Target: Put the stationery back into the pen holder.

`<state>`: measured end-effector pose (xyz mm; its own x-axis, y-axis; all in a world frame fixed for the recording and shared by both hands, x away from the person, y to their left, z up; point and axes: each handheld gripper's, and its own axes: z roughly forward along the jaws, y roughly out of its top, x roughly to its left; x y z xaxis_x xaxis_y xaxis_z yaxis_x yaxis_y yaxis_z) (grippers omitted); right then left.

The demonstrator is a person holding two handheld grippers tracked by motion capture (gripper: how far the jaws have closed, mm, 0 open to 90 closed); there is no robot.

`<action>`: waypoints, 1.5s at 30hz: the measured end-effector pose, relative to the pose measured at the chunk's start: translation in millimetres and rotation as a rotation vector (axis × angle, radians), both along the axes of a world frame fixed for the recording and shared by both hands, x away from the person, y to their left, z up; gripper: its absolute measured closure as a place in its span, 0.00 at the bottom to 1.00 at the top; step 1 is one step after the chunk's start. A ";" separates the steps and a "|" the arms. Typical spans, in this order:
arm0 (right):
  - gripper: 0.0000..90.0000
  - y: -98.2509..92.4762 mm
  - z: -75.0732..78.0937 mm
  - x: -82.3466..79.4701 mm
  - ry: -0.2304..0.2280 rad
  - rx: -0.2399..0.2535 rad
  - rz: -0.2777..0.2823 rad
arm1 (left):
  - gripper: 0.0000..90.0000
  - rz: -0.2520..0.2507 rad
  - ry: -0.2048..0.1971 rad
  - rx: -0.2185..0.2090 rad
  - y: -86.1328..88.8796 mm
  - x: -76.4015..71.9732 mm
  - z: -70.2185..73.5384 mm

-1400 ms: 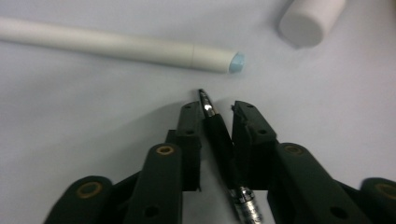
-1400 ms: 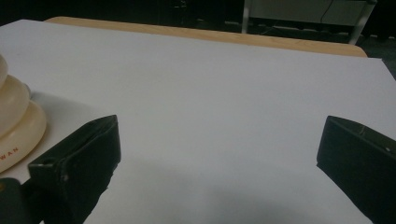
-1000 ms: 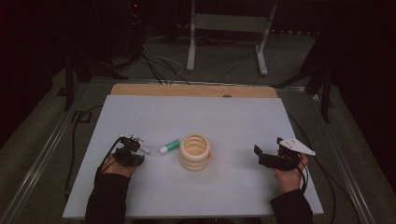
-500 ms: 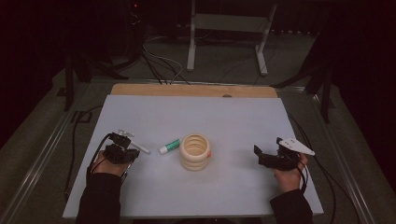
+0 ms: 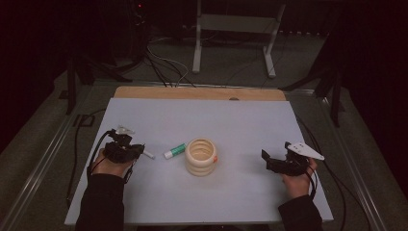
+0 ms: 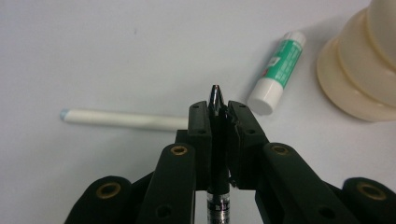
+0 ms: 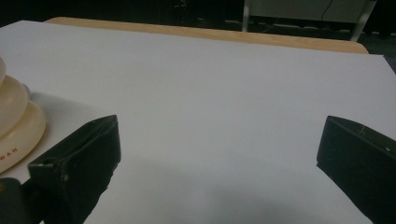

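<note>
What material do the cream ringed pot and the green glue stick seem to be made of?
The cream ringed pot looks like smooth, slightly glossy plastic or glazed ceramic, judging by its soft sheen. The glue stick seems plastic: a white cap and a printed green label.

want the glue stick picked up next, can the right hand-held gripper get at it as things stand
Probably not directly: the ribbed cream holder stands between the open right hand-held gripper and the glue stick.

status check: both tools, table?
Left tool shut on dark pen. Right tool open, empty. White stick, glue stick, cream holder lie untouched.
</note>
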<state>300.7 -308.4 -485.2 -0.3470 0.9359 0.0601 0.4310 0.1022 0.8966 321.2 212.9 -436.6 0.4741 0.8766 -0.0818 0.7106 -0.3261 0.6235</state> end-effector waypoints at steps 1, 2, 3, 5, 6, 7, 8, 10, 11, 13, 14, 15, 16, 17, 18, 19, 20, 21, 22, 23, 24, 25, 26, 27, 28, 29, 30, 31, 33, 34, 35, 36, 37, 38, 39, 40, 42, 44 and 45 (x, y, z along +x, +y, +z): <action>0.00 0.0 0.0 -0.1 0.000 0.001 0.000 | 0.91 -0.002 -0.004 -0.004 0.2 0.3 0.9; 0.00 0.0 0.0 -0.1 0.000 0.002 -0.001 | 0.91 -0.003 -0.006 -0.008 0.1 0.7 1.5; 0.00 -0.1 0.0 0.0 0.000 0.001 -0.001 | 0.91 -0.004 -0.009 -0.012 0.0 1.1 2.2; 0.00 0.0 -0.1 0.0 0.000 0.002 -0.001 | 0.91 -0.006 -0.018 -0.019 0.0 2.2 3.4; 0.00 0.1 -0.1 0.0 0.001 0.002 0.000 | 0.91 -0.007 -0.024 -0.024 -0.1 2.6 4.2; 0.00 0.2 -0.1 0.0 0.001 0.002 0.000 | 0.91 -0.012 -0.033 -0.035 -0.3 2.9 5.0; 0.00 0.2 -0.2 0.0 0.000 0.002 0.000 | 0.91 -0.017 -0.044 -0.045 -0.7 3.0 6.1; 0.00 0.3 -0.3 0.1 0.001 0.002 0.001 | 0.91 -0.023 -0.064 -0.048 -2.0 3.0 7.9; 0.00 0.3 -0.4 0.1 0.001 0.000 0.001 | 0.91 -0.025 -0.072 -0.052 -2.9 3.0 8.8; 0.00 0.3 -0.5 0.1 0.002 0.000 0.000 | 0.91 -0.030 -0.081 -0.055 -4.9 3.7 10.6; 0.00 0.1 -0.5 0.2 0.003 0.001 0.000 | 0.91 -0.033 -0.088 -0.057 -5.8 4.2 11.3; 0.00 0.0 -0.5 0.3 0.002 0.002 0.001 | 0.91 -0.037 -0.093 -0.059 -6.8 4.7 12.1; 0.00 -0.1 -0.5 0.3 0.002 0.003 0.001 | 0.91 -0.041 -0.095 -0.062 -7.9 5.5 12.7; 0.00 -0.2 -0.5 0.2 0.003 0.003 0.000 | 0.91 -0.044 -0.099 -0.065 -9.3 6.1 13.4; 0.00 -0.2 -0.5 0.2 0.002 0.003 0.000 | 0.91 -0.051 -0.104 -0.066 -10.7 6.8 14.1; 0.00 -0.3 -0.4 0.2 0.002 0.004 -0.001 | 0.91 -0.055 -0.106 -0.066 -12.3 7.4 14.9; 0.00 -0.3 -0.5 0.2 0.002 0.004 -0.001 | 0.91 -0.061 -0.109 -0.068 -13.8 8.1 15.8; 0.00 -0.3 -0.5 0.2 0.003 0.004 -0.001 | 0.91 -0.063 -0.114 -0.072 -15.4 8.6 17.0; 0.00 -0.3 -0.6 0.3 0.004 0.004 -0.001 | 0.91 -0.066 -0.118 -0.076 -16.8 9.3 18.2; 0.00 -0.4 -0.7 0.4 0.004 0.003 -0.001 | 0.91 -0.071 -0.120 -0.080 -18.2 10.1 19.4; 0.00 -0.5 -0.8 0.4 0.004 0.002 -0.001 | 0.91 -0.073 -0.124 -0.083 -19.6 10.9 20.5; 0.00 -0.4 -0.8 0.5 0.003 0.002 -0.001 | 0.91 -0.078 -0.127 -0.084 -20.9 11.7 21.8; 0.00 -0.3 -0.8 0.4 0.004 0.003 0.000 | 0.91 -0.082 -0.130 -0.091 -22.3 12.5 23.0; 0.00 -0.2 -0.8 0.4 0.004 0.003 0.001 | 0.91 -0.086 -0.136 -0.097 -23.3 13.4 24.2; 0.00 -0.1 -0.9 0.4 0.004 0.002 0.001 | 0.91 -0.087 -0.140 -0.106 -24.4 14.3 25.5; 0.00 -0.1 -0.9 0.5 0.004 0.002 0.001 | 0.91 -0.093 -0.142 -0.112 -25.2 15.3 26.8; 0.00 -0.1 -1.0 0.5 0.004 0.003 0.001 | 0.91 -0.097 -0.145 -0.120 -26.2 16.4 28.1; 0.00 -0.1 -1.0 0.5 0.004 0.003 0.001 | 0.91 -0.097 -0.145 -0.120 -26.2 16.4 28.1; 0.00 -0.2 -1.0 0.6 0.004 0.003 0.001 | 0.91 -0.105 -0.156 -0.133 -29.4 19.2 31.7; 0.00 -0.2 -1.0 0.6 0.004 0.003 0.001 | 0.91 -0.107 -0.160 -0.138 -30.9 20.2 33.0; 0.00 -0.2 -1.0 0.7 0.004 0.003 0.001 | 0.91 -0.109 -0.165 -0.146 -32.2 21.1 34.2; 0.00 -0.3 -1.1 0.7 0.004 0.003 0.001 | 0.91 -0.112 -0.169 -0.152 -33.5 22.0 35.4; 0.00 -0.4 -1.1 0.7 0.004 0.003 0.000 | 0.91 -0.120 -0.174 -0.158 -35.2 23.2 36.8; 0.00 -0.6 -0.9 0.6 0.003 0.003 0.000 | 0.91 -0.124 -0.177 -0.162 -36.3 23.7 37.6; 0.00 -0.6 -0.9 0.6 0.003 0.003 0.000 | 0.91 -0.129 -0.181 -0.167 -37.7 24.5 38.4; 0.00 -0.6 -0.9 0.7 0.003 0.003 0.000 | 0.91 -0.134 -0.183 -0.172 -38.9 25.6 39.2; 0.00 -0.7 -0.8 0.6 0.003 0.004 0.000 | 0.91 -0.143 -0.185 -0.184 -41.1 28.0 40.0; 0.00 -0.8 -0.7 0.5 0.002 0.003 0.000 | 0.91 -0.148 -0.185 -0.195 -42.8 30.3 40.5; 0.00 -0.8 -0.8 0.6 0.002 0.004 0.000 | 0.91 -0.147 -0.185 -0.205 -43.7 31.4 40.5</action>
<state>301.3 -309.2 -486.0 -0.3469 0.9357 0.0647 0.4327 0.0985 0.8961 352.6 169.2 -396.1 0.6179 0.7718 -0.1502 0.5335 -0.2712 0.8011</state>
